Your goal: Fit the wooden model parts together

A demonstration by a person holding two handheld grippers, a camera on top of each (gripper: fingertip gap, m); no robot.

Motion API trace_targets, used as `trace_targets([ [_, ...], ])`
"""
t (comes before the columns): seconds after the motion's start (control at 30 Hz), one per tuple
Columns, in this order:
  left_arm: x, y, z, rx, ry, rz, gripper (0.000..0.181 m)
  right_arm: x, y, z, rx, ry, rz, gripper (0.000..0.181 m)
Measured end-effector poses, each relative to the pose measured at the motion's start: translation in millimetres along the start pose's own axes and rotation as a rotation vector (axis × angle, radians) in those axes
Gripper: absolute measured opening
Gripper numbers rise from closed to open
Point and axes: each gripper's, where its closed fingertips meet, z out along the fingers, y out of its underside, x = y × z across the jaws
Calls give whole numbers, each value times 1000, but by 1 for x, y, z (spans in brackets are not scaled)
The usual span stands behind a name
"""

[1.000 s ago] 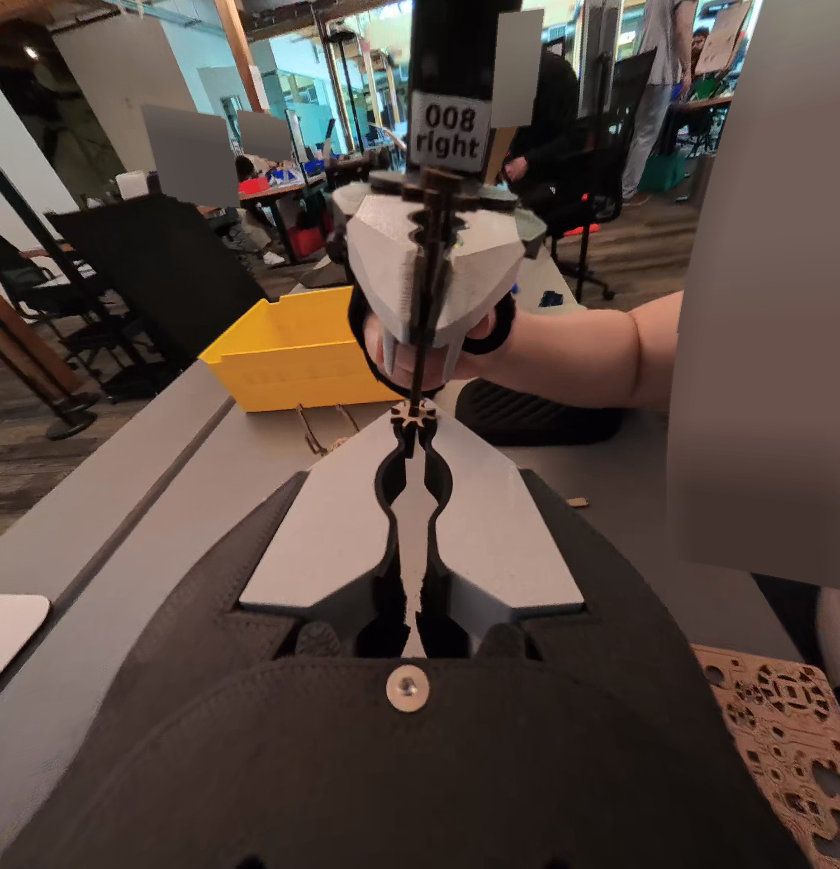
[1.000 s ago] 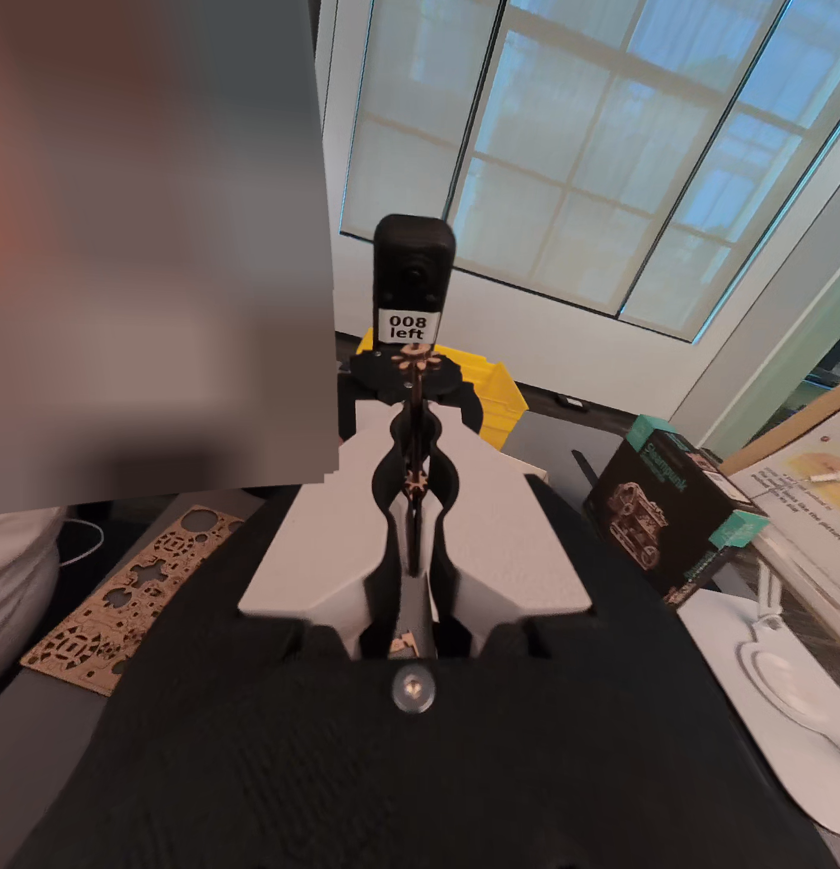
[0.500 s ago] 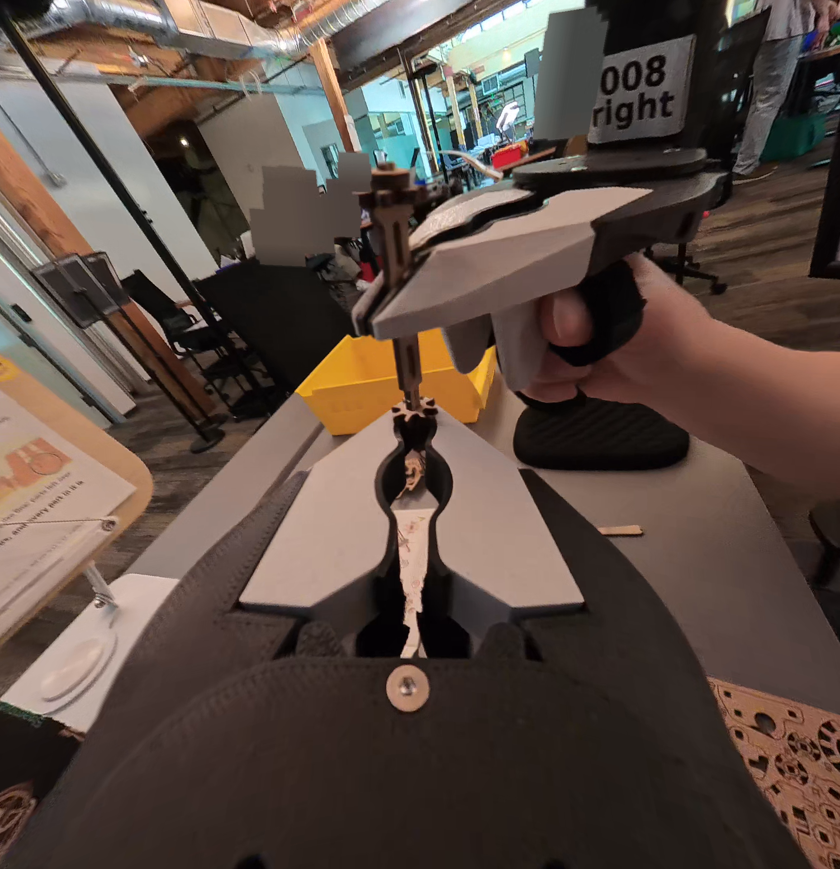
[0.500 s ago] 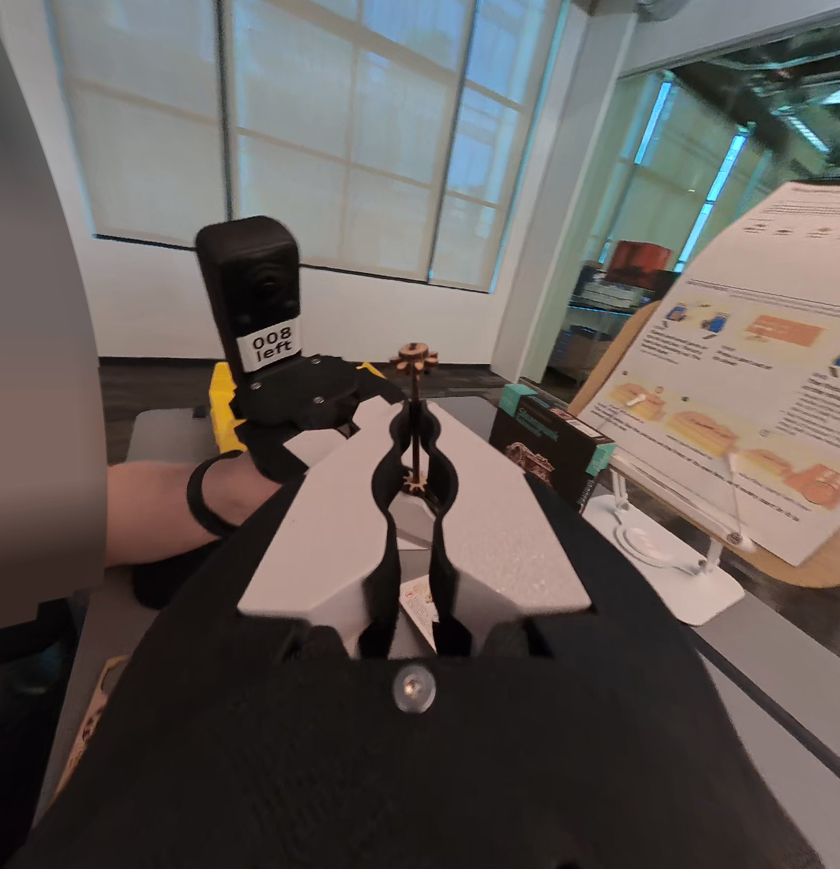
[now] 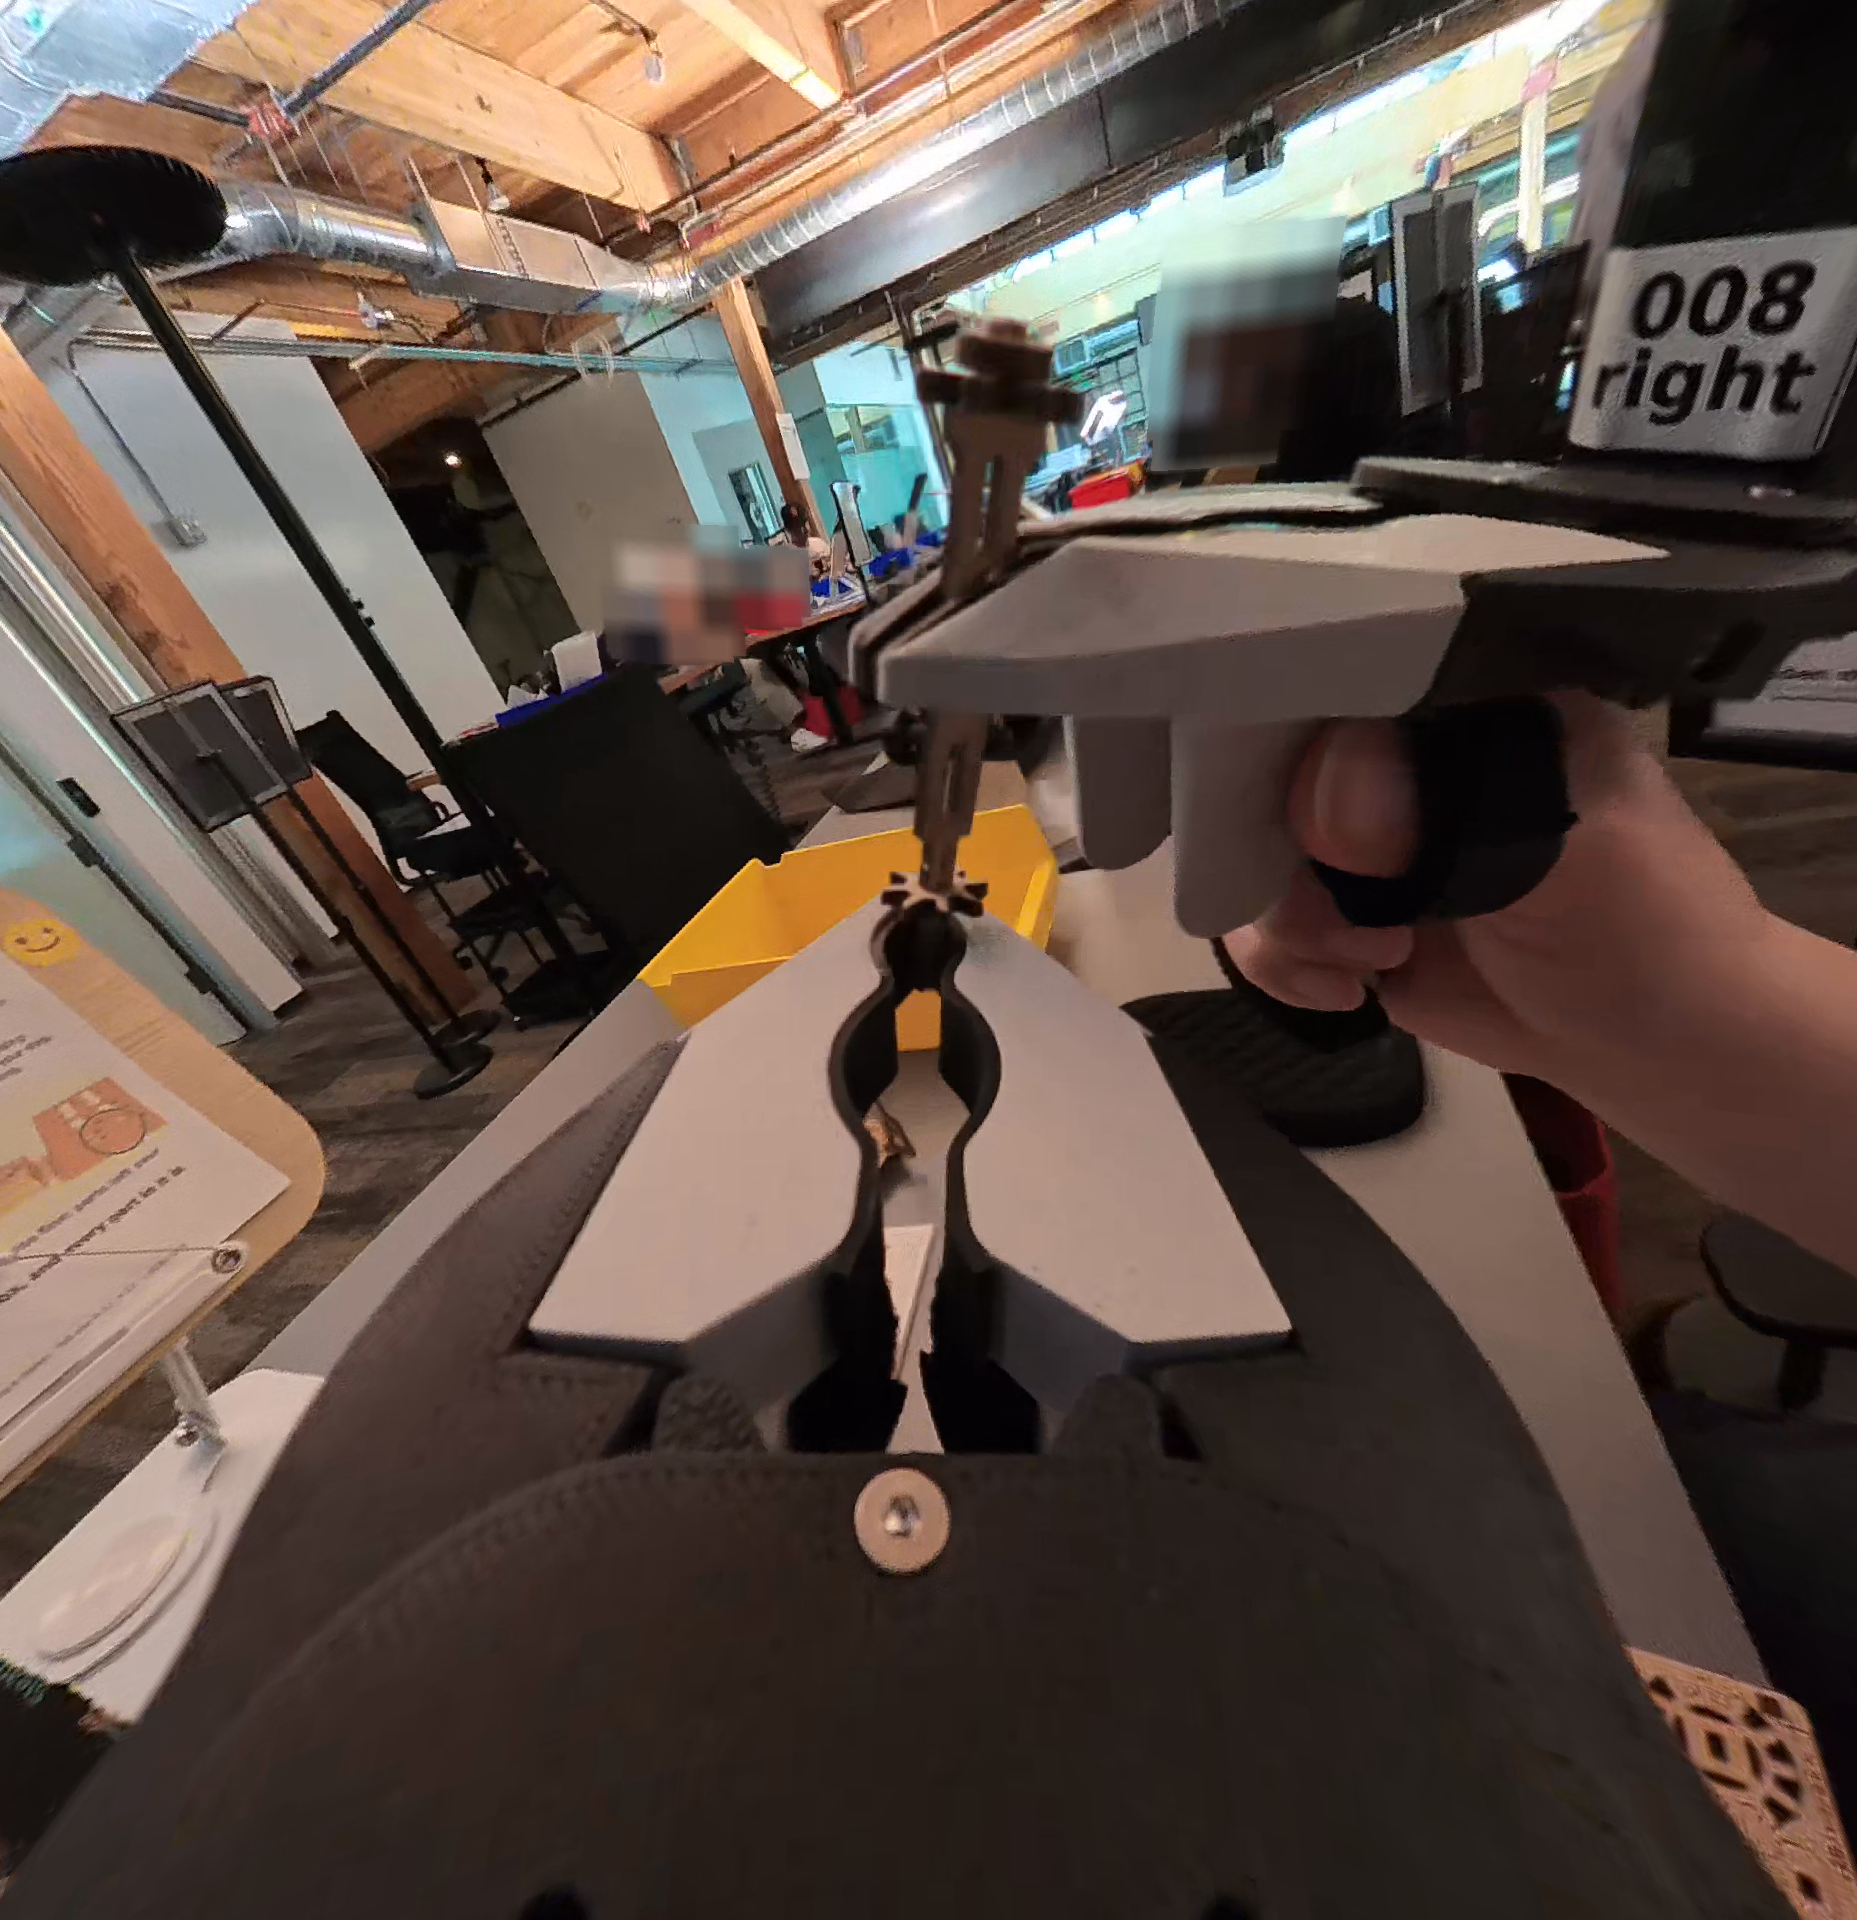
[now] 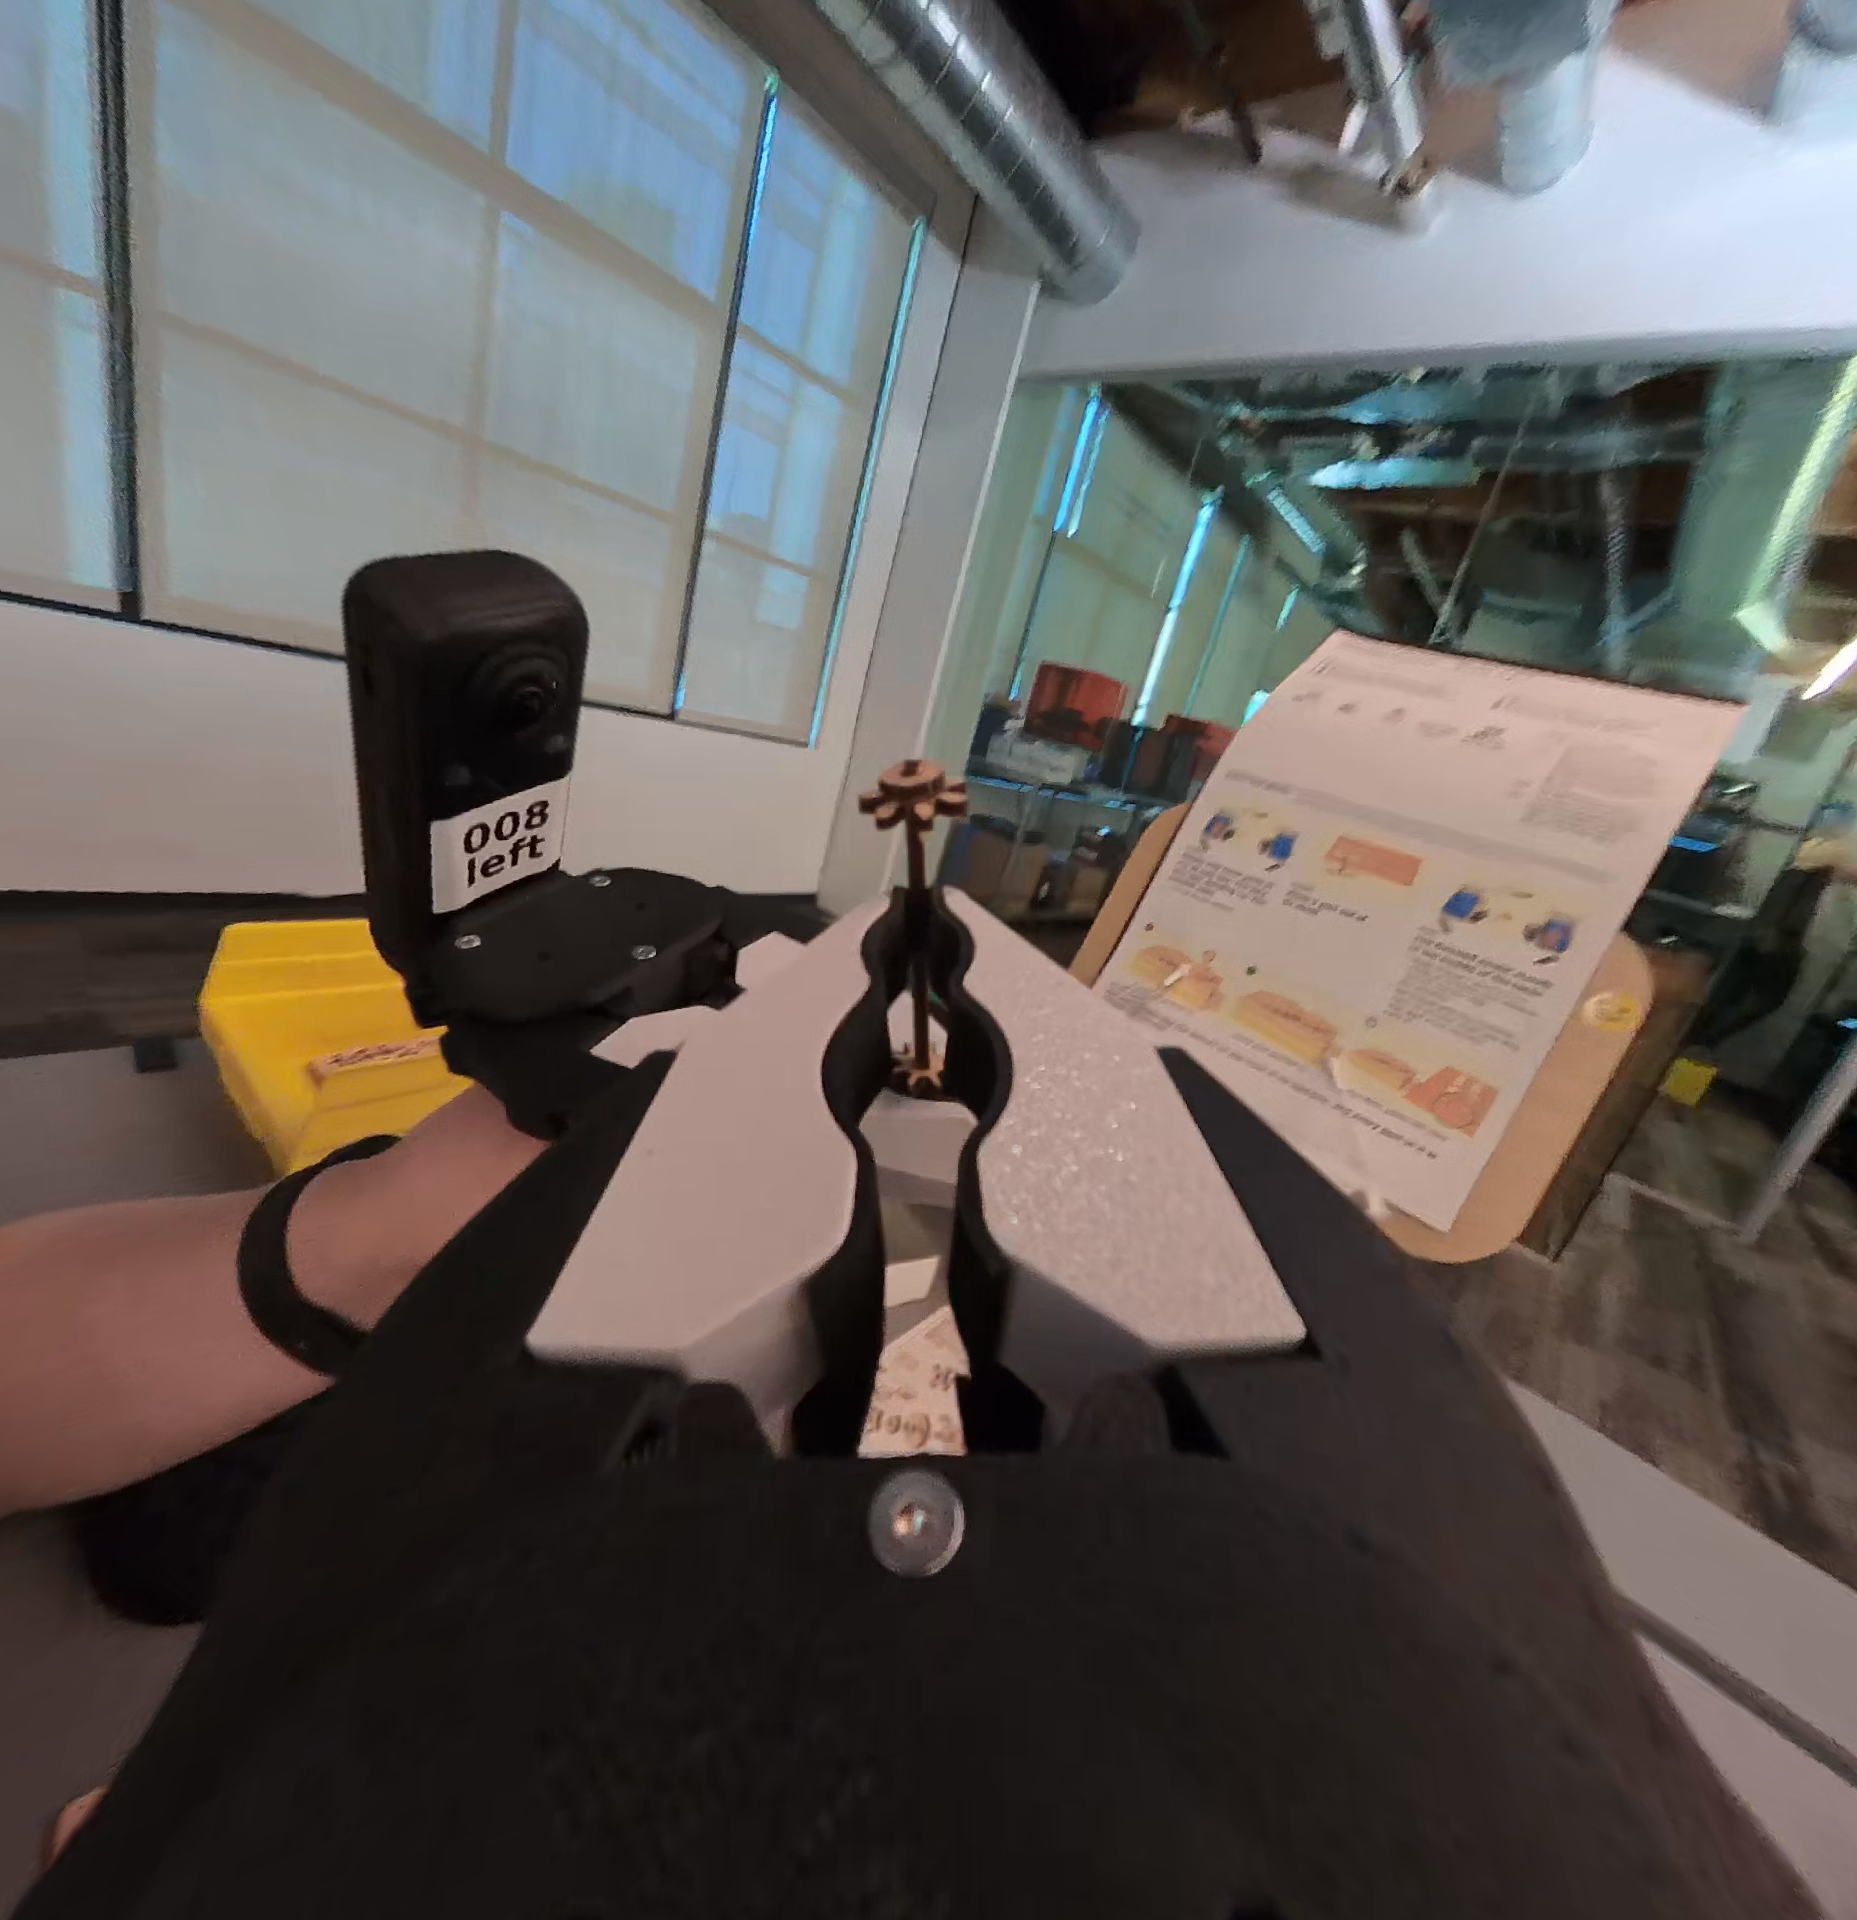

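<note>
In the left wrist view my left gripper (image 5: 929, 935) is shut on a small wooden gear (image 5: 932, 896) at its fingertips. A thin wooden axle (image 5: 955, 790) rises from that gear, with a second gear (image 5: 991, 364) on its top end. My right gripper (image 5: 882, 649) comes in side-on from the right and is shut on the axle's middle. In the right wrist view my right gripper (image 6: 913, 914) pinches the axle (image 6: 916, 987), with the top gear (image 6: 911, 805) above the fingertips and the lower gear (image 6: 916, 1070) below. Both are held above the table.
A yellow bin (image 5: 799, 935) stands behind the grippers and also shows in the right wrist view (image 6: 300, 1018). An instruction board (image 6: 1423, 935) stands on a stand. A laser-cut wooden sheet (image 5: 1755, 1787) lies on the grey table (image 5: 1475, 1247). A black round pad (image 5: 1319, 1070) sits under the right hand.
Both grippers have swung round together: the right gripper, first seen head-on, now shows side-on. The axle has stayed gripped by the right gripper, its lower gear in the left gripper.
</note>
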Motion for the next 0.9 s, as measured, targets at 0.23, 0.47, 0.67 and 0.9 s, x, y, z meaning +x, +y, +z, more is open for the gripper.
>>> trace_targets([
  [0.23,4,2,1,-40,-37,40,0,-2,7,-1,-46,18,15,0],
  [0.47,-1,-2,-1,-21,-110,102,0,-6,-4,-3,13,15,33,0],
  [0.67,0,-3,-2,-12,-97,69,0,-10,-6,-2,14,19,-42,0],
  [0.9,3,-5,-3,-25,-87,83,0,-13,3,2,-35,-16,-97,0],
])
